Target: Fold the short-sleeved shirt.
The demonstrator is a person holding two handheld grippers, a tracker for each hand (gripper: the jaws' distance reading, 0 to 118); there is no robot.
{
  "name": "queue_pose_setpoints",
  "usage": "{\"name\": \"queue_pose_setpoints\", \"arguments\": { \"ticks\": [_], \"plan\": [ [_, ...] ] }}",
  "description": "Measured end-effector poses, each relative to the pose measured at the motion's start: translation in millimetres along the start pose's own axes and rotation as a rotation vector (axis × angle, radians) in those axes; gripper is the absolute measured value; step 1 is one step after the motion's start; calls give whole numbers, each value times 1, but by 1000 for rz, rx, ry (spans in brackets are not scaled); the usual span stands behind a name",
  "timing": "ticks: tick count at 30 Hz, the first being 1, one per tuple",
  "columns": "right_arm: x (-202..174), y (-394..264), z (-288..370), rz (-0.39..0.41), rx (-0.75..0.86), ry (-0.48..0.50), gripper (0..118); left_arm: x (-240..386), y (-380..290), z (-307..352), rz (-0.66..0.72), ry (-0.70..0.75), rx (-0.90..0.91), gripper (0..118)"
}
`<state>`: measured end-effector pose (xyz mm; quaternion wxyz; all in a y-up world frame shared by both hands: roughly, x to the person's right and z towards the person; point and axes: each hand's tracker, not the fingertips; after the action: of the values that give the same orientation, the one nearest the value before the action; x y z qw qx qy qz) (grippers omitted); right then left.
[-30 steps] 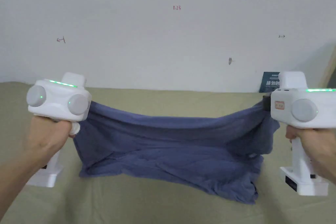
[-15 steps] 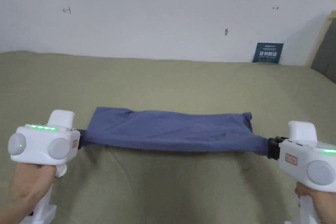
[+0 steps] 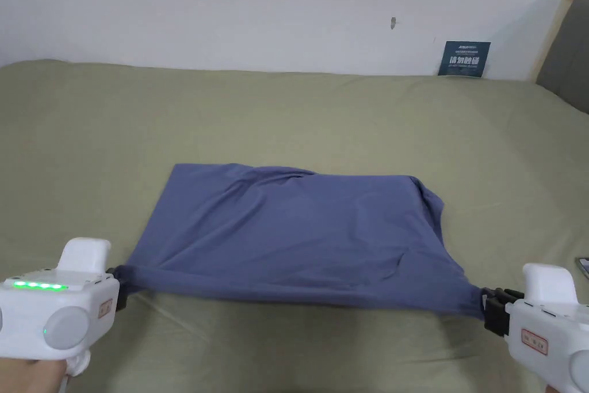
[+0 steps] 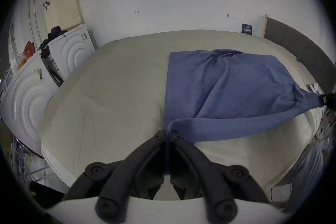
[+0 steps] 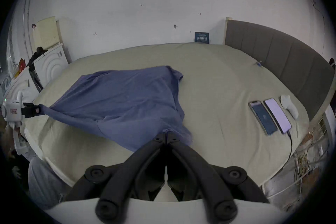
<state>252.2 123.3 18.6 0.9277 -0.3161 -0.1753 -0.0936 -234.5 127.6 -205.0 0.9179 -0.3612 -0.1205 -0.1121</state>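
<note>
At lower left of the head view, the left gripper point(image 3: 118, 287) has its jaws clamped on one near corner of the blue shirt point(image 3: 299, 233). The shirt lies spread across the middle of the olive bed point(image 3: 287, 118), far edge resting down, near edge lifted taut. At lower right, the right gripper point(image 3: 489, 311) pinches the other corner. Folding seems barely begun; sleeves and body remain.
</note>
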Motion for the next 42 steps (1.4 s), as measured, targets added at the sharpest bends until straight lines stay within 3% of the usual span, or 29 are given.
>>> {"name": "queue_pose_setpoints", "arguments": {
  "ticks": [10, 19, 20, 21, 22, 23, 25, 28, 29, 30, 31, 32, 33, 35, 36, 42],
  "plan": [
    [3, -27, 10, 32, -48, -4, 0, -8, -20, 7, 8, -20, -12, 3],
    [3, -24, -11, 5, -78, -4, 0, -9, -22, -6, 55, -62, -54, 4],
    [2, -24, -11, -3, -76, -3, 6, -10, -20, -6, 64, -66, -54, 14],
    [2, -22, -11, -12, -77, -7, 25, -11, -20, -6, 76, -68, -47, 39],
    [2, -19, -11, -23, -86, -5, 66, -13, -19, -6, 93, -82, -44, 80],
    [4, -17, -11, -32, -89, -6, 118, -15, -17, -7, 105, -94, -53, 118],
    [7, -11, -10, -25, -55, -3, 108, -15, -14, 3, 119, -71, -3, 114],
    [8, 3, -6, -30, -21, -7, 109, -21, -4, 9, 141, -68, 16, 112],
    [9, 7, -5, -29, -7, -17, 106, -19, -2, 12, 144, -67, 16, 104],
    [3, 6, 0, -21, 3, -20, 99, -18, 1, 15, 141, -66, 25, 90],
    [2, 7, 2, -14, 16, -17, 81, -17, 4, 18, 132, -56, 38, 61],
    [3, 9, 4, -7, 29, -18, 28, -17, 6, 19, 123, -41, 51, 3],
    [2, 11, 5, -7, 50, -25, 0, -17, 7, 18, 115, -41, 47, 0],
    [0, 16, 7, -5, 71, -74, 0, -22, 9, 12, 124, -52, 31, 0],
    [2, 21, 6, -24, 26, -13, 0, -25, 9, 10, 138, -71, 10, 0],
    [3, 7, 1, 3, 20, -16, 0, -33, -1, 5, 147, -140, -84, 0]
  ]
}}
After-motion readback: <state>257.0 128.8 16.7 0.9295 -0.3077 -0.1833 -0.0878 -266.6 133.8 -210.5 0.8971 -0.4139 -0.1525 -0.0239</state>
